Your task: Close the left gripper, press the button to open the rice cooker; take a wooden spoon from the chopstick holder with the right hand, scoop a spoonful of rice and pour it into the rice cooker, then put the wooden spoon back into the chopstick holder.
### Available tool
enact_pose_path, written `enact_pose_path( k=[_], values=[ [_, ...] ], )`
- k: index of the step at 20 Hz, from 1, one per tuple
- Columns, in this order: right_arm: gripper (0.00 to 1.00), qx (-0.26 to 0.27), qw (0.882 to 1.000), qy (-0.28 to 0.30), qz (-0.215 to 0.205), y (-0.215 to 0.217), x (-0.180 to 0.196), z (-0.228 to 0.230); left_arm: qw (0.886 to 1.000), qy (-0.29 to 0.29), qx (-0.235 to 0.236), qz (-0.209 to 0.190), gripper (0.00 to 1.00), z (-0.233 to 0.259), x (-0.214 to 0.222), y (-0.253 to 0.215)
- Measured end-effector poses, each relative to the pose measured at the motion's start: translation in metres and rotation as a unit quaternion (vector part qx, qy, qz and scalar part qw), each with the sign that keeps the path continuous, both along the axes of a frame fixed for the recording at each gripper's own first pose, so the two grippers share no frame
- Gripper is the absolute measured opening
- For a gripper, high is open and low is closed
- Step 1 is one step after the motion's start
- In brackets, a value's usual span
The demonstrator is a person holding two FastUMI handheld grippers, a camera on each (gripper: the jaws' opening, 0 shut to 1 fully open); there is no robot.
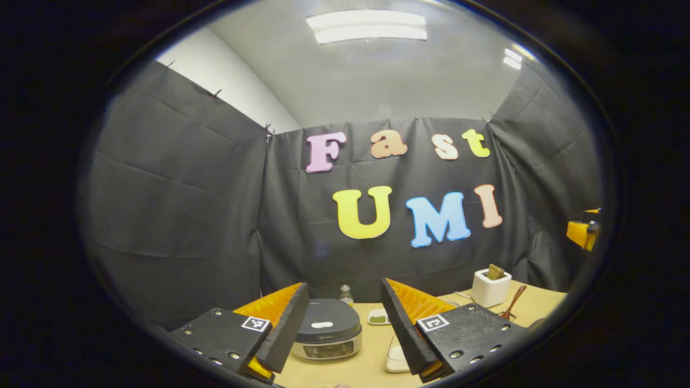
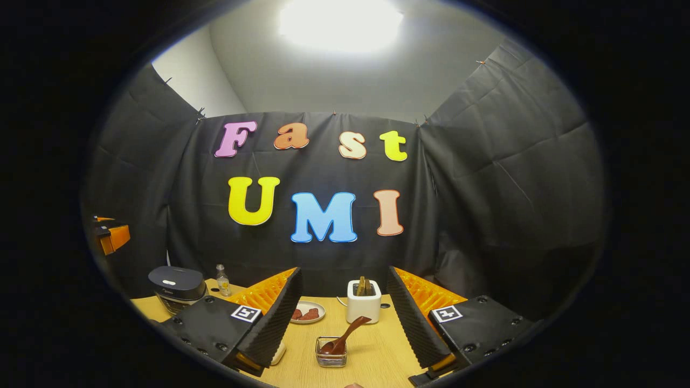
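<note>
Left gripper [image 1: 345, 328] hangs released, rice cooker [image 1: 326, 330] lid down just ahead on the counter [image 1: 350, 372]; I judge clenching, then pressing its button, comes first. Wooden spoon [image 2: 342, 337] probably sits in its holder [image 2: 331, 353], my right gripper [image 2: 345, 328] released too.

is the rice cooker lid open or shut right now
Shut. In the left gripper view the rice cooker has its dark lid lying flat on the body, with no gap at the rim; the right gripper view shows it flat too.

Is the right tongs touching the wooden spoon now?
Apart. In the right gripper view the open right tongs frame the wooden spoon in its wire holder, with bare table between.
</note>
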State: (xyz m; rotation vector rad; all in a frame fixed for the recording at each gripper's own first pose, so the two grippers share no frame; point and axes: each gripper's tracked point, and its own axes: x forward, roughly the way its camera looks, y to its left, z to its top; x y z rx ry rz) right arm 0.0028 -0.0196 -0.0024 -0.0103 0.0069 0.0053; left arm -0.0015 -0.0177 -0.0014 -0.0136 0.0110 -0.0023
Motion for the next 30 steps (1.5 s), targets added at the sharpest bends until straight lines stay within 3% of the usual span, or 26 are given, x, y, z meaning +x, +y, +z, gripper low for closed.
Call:
enact_pose_path(
  k=[14,15,18,19,21,22,26,27,30],
  values=[
    [0.99,0.007,1.0,0.004,0.019,-0.026,0.009,-0.008,1.0,0.003,0.007,0.011,0.82,0.008,0.008,-0.02],
    [0.99,0.007,1.0,0.004,0.021,-0.029,0.009,-0.009,1.0,0.002,0.01,0.015,0.68,0.009,0.008,-0.02],
    [0.99,0.013,0.999,0.005,0.035,-0.033,0.01,-0.012,1.0,-0.003,0.014,0.026,0.53,0.014,0.003,-0.021],
    [0.97,0.014,0.999,0.003,0.039,-0.035,0.01,-0.011,1.0,0.0,0.012,0.024,0.39,0.014,0.001,-0.025],
    [0.96,0.013,0.999,-0.002,0.043,-0.038,0.011,-0.01,1.0,0.007,0.005,0.014,0.41,0.011,0.0,-0.031],
    [0.99,0.013,0.999,0.002,0.045,-0.038,0.012,-0.012,1.0,0.01,0.002,0.015,0.3,0.009,0.003,-0.029],
    [0.99,0.014,0.999,0.004,0.047,-0.034,0.013,-0.014,0.999,0.005,-0.01,0.04,0.14,0.01,0.012,-0.007],
    [0.99,0.014,0.999,0.005,0.046,-0.033,0.014,-0.015,0.999,0.006,-0.013,0.046,0.05,0.007,0.014,-0.002],
    [0.99,0.012,0.999,0.003,0.035,-0.029,0.019,-0.015,0.998,0.012,-0.032,0.045,0.0,-0.004,0.032,0.012]
  ],
)
